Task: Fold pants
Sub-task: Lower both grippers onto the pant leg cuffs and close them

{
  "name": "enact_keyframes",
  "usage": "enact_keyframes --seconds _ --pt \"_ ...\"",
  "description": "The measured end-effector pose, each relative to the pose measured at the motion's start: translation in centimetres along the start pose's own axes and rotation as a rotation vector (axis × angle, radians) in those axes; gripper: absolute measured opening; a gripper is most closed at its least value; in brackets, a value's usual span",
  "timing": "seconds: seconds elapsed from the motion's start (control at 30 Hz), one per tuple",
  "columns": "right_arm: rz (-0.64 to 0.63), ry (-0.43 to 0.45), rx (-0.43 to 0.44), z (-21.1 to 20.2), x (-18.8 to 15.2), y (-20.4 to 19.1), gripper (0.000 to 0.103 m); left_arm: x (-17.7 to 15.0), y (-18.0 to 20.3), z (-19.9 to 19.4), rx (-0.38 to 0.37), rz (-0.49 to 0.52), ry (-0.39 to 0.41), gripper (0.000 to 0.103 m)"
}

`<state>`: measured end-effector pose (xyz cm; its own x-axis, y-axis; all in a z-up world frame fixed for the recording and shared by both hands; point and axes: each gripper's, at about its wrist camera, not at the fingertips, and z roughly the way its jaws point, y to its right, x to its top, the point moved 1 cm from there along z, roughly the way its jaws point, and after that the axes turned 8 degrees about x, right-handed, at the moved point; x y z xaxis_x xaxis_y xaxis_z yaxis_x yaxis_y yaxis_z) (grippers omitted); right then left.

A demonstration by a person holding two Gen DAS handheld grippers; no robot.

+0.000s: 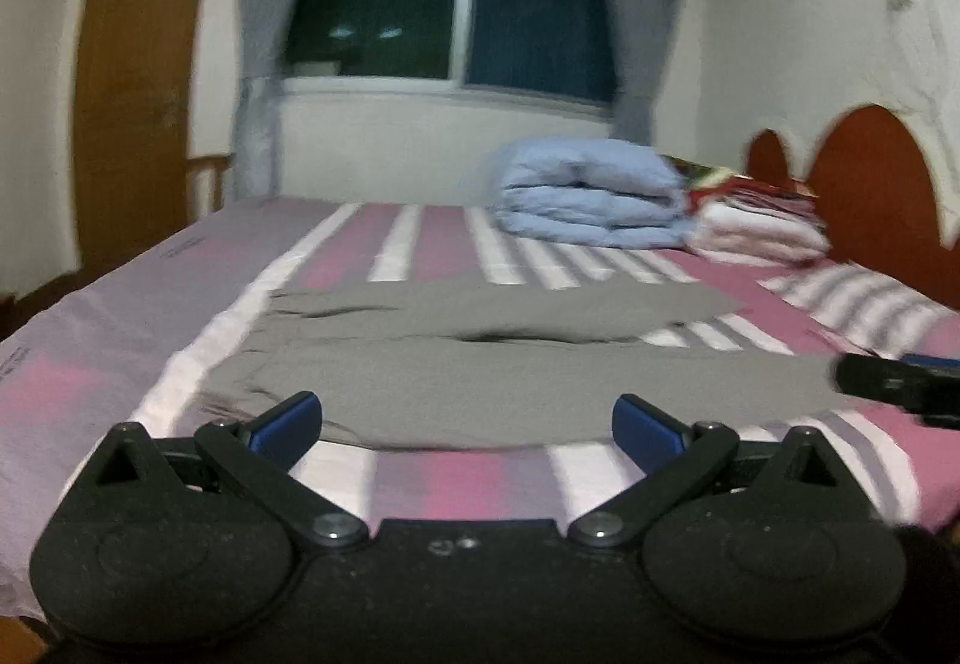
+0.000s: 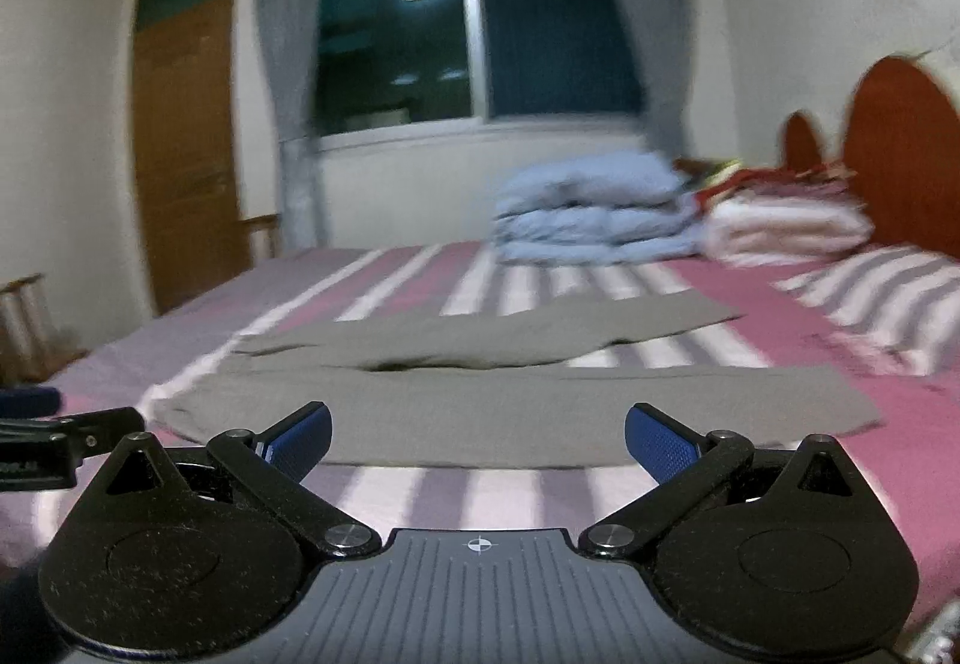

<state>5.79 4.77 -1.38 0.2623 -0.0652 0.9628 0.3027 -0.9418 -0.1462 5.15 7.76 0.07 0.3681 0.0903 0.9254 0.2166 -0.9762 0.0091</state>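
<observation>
Grey pants (image 1: 480, 364) lie flat on the striped bed, legs stretched out to the right and slightly apart; they also show in the right wrist view (image 2: 510, 400). My left gripper (image 1: 467, 421) is open and empty, just short of the near edge of the pants, toward the waist end. My right gripper (image 2: 478, 439) is open and empty, just short of the near leg's edge. The right gripper shows at the right edge of the left wrist view (image 1: 900, 382); the left gripper shows at the left edge of the right wrist view (image 2: 48, 442).
The bed has a pink, grey and white striped sheet (image 1: 420, 478). A folded light-blue duvet (image 1: 591, 196) and a stack of white and red bedding (image 1: 756, 226) sit at the far side by the red headboard (image 1: 870, 178). A striped pillow (image 2: 888, 304) lies at the right. A window and a wooden door are behind.
</observation>
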Motion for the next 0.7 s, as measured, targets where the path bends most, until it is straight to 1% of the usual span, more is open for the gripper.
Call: enact_keyframes --seconds 0.07,0.1,0.13,0.2,0.23,0.27,0.3,0.33,0.37,0.4,0.43,0.47,0.5,0.53,0.57,0.63,0.67,0.7 --pt "-0.028 -0.034 0.039 2.5 1.5 0.1 0.103 1.4 -1.8 1.9 0.034 0.02 -0.012 0.095" --pt "-0.046 -0.053 0.056 3.9 2.3 0.2 0.103 2.3 -3.2 3.3 0.028 0.03 -0.015 0.09" --pt "-0.064 -0.063 0.068 5.2 3.0 0.2 0.103 2.9 -3.8 4.1 0.023 0.038 -0.016 0.081" --pt "-0.097 -0.064 0.095 7.5 4.4 0.4 0.103 4.4 -5.6 7.2 0.019 0.077 -0.037 0.075" --pt "-0.109 -0.059 0.108 9.1 5.3 0.6 0.103 5.1 -6.7 9.1 0.002 0.094 -0.055 0.073" --pt "-0.114 -0.056 0.118 10.6 6.1 1.0 0.103 5.7 -8.1 11.6 -0.007 0.106 -0.085 0.069" --pt "-0.118 -0.063 0.14 12.6 7.0 1.5 0.103 6.2 -8.9 13.8 0.002 0.116 -0.114 0.063" --pt "-0.12 -0.085 0.161 14.8 7.7 2.1 0.103 6.6 -9.4 15.9 0.001 0.121 -0.131 0.059" --pt "-0.118 -0.122 0.18 17.5 8.3 2.7 0.103 7.2 -10.9 18.5 0.006 0.122 -0.139 0.058" --pt "-0.085 -0.175 0.203 20.4 8.6 3.7 0.103 7.7 -12.3 21.1 0.014 0.122 -0.149 0.057" --pt "-0.005 -0.255 0.251 23.8 8.9 5.0 0.103 8.3 -13.7 24.1 0.017 0.125 -0.166 0.057" --pt "0.033 -0.307 0.262 26.9 9.0 6.0 0.103 8.8 -15.0 27.0 0.016 0.128 -0.184 0.057" --pt "0.006 -0.288 0.222 29.2 9.4 6.5 0.103 9.2 -16.3 29.5 0.018 0.126 -0.198 0.059" --pt "-0.041 -0.25 0.195 31.2 9.7 6.9 0.103 9.7 -17.7 32.6 0.023 0.119 -0.221 0.061" --pt "-0.07 -0.233 0.177 33.3 10.1 7.3 0.103 9.9 -18.9 35.4 0.034 0.118 -0.244 0.061" --pt "-0.08 -0.243 0.146 37.9 10.8 8.3 0.103 10.0 -20.6 39.6 0.044 0.138 -0.277 0.059" --pt "-0.082 -0.254 0.146 40.1 11.0 8.9 0.103 10.1 -21.2 42.2 0.061 0.146 -0.289 0.058" --pt "-0.086 -0.27 0.148 42.7 11.2 9.6 0.103 10.0 -21.9 43.8 0.064 0.152 -0.297 0.058"
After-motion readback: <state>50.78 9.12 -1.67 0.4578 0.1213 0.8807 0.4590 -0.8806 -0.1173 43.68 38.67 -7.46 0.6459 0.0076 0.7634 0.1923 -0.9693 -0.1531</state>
